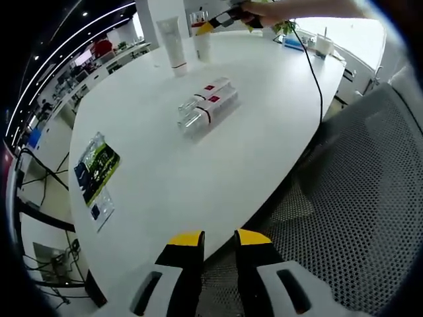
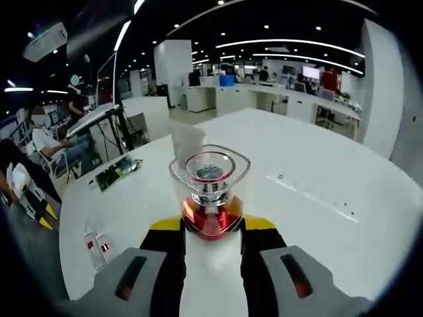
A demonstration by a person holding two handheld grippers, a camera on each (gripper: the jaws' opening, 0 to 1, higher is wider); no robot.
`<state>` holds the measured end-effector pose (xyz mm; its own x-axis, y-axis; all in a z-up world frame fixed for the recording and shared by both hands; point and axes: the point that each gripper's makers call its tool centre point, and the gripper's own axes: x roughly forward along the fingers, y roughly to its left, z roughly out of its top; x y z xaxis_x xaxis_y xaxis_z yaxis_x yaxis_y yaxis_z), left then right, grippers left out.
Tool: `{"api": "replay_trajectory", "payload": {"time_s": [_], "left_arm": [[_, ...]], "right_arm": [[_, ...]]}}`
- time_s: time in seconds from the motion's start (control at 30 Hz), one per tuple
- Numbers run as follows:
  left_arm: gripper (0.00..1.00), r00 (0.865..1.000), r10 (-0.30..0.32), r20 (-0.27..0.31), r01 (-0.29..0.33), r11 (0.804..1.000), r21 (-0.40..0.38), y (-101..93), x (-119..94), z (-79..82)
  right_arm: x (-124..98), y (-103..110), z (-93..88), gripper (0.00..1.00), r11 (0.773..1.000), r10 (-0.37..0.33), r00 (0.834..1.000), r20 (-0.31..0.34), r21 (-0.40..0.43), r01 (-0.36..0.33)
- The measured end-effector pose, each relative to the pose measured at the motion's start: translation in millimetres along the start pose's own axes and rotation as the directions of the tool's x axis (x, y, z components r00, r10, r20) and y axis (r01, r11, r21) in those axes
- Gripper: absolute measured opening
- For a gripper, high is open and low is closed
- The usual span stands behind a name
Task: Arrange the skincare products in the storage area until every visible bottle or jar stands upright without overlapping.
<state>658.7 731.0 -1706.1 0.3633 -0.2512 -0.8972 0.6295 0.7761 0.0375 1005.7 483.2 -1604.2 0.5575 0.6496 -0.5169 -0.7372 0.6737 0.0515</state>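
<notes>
In the left gripper view, the left gripper (image 1: 219,239) hangs over the near edge of the white table (image 1: 198,172), its yellow-tipped jaws a little apart with nothing between them. Two clear bottles (image 1: 206,107) with red labels lie flat, touching side by side near the table's middle, their long axes parallel to each other and running diagonally from lower left to upper right in the picture. At the far end a white tube (image 1: 173,41) stands upright, long axis vertical, with a smaller upright bottle (image 1: 202,39) just beside it, where the other gripper (image 1: 221,20) reaches in, held by a hand (image 1: 264,12). A printed card (image 1: 96,166) lies flat near the left edge, and a black cable (image 1: 314,72) runs across the right side. In the right gripper view, the right gripper (image 2: 212,226) is clenched on a clear bottle with a red base (image 2: 210,191), its long axis pointing straight away from the camera along the jaws, its clear end facing outward. The white tube (image 2: 187,140) stands behind it. Two small bottles (image 2: 99,247) lie on the table at lower left.
</notes>
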Motion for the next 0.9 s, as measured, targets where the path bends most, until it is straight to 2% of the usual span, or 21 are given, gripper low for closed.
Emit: {"api": "replay_trajectory", "payload": {"time_s": [0.37,0.9], "left_arm": [[0.19,1.000,-0.004,-0.010,0.004,1.000,-0.004,-0.4,0.5,-1.9],[0.19,1.000,-0.006,-0.020,0.006,1.000,-0.011,-0.3,0.6,-3.3]], "right_arm": [[16.7,-8.0,-2.8,0.28,1.000,-0.014,1.000,-0.027,-0.006,0.013],[29.8,-9.0,-5.0,0.28,1.000,-0.017,1.000,-0.024,0.017,0.017]]}}
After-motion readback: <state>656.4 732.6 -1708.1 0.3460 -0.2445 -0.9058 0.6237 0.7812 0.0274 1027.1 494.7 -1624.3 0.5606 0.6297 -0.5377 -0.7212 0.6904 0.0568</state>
